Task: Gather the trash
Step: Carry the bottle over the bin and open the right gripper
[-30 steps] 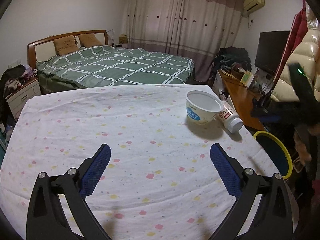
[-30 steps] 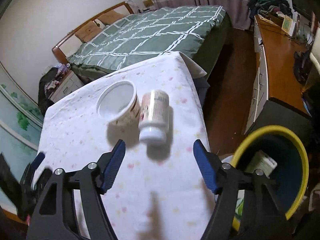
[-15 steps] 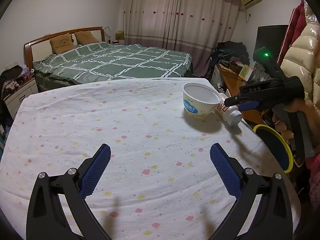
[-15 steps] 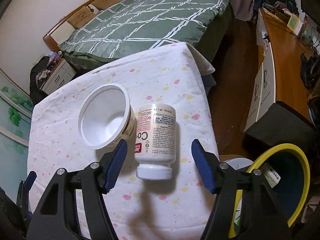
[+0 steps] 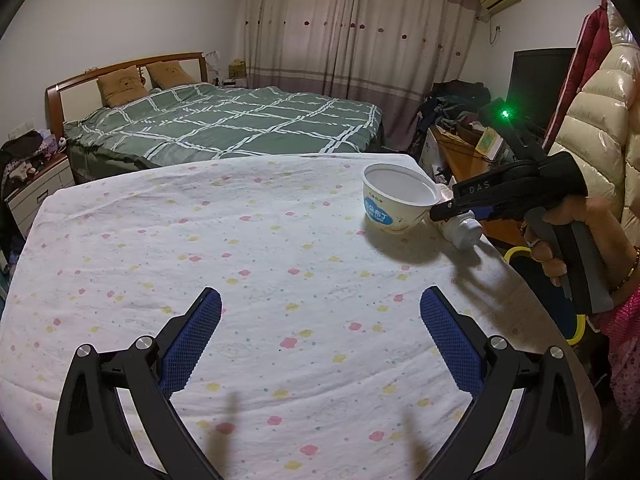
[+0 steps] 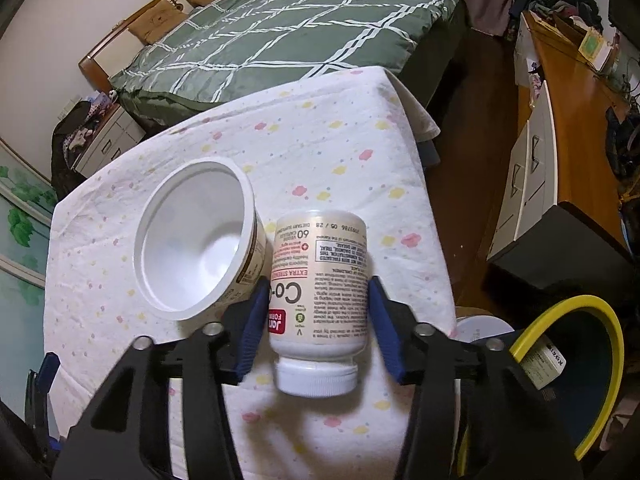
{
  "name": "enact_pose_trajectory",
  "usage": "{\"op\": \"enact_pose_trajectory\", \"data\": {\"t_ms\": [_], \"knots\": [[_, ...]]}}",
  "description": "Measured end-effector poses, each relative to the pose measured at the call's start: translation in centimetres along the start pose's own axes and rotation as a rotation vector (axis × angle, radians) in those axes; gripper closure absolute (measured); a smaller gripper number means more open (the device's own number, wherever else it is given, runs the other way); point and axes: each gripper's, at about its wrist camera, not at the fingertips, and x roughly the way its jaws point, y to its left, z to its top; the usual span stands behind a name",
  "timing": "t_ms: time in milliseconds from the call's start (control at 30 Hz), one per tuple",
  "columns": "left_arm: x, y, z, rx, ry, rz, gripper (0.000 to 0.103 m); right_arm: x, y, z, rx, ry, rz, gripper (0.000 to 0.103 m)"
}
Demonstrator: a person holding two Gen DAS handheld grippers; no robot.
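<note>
A white supplement bottle [image 6: 320,292] lies on its side on the flowered tablecloth, cap toward me, next to an empty white cup [image 6: 196,236]. My right gripper [image 6: 318,316] straddles the bottle, its blue pads against or nearly against both sides of it; it also shows in the left wrist view [image 5: 460,210], by the bottle [image 5: 462,232] and the cup [image 5: 396,202]. My left gripper [image 5: 320,336] is open and empty above the near part of the table.
A yellow-rimmed blue bin [image 6: 580,372] with a box inside stands beside the table's right edge, also seen in the left wrist view [image 5: 556,292]. A green bed [image 5: 224,124] lies beyond the table. A wooden desk [image 6: 568,80] stands on the right.
My right gripper has come down around the bottle and narrowed its fingers onto its sides. The left gripper has stayed open and has hardly moved.
</note>
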Motion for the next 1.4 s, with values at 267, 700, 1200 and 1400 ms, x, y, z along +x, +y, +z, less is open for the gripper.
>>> {"op": "enact_pose_trajectory", "data": {"t_ms": [267, 700, 1200, 1400], "knots": [[-0.2, 0.0, 0.0, 0.006, -0.003, -0.001, 0.005, -1.1, -0.4, -0.8, 0.013, -0.026, 0.012, 0.058], [-0.2, -0.2, 0.0, 0.02, -0.011, -0.002, 0.005, -7.0, -2.4, -6.4, 0.035, -0.101, 0.091, 0.058], [0.0, -0.8, -0.4, 0.03, -0.002, -0.001, 0.005, -8.9, -16.0, -14.2, 0.263, -0.103, -0.069, 0.058], [0.2, -1.1, -0.5, 0.033, 0.008, -0.005, 0.005, -7.8, -19.7, -15.9, 0.328, -0.082, -0.096, 0.058]]}}
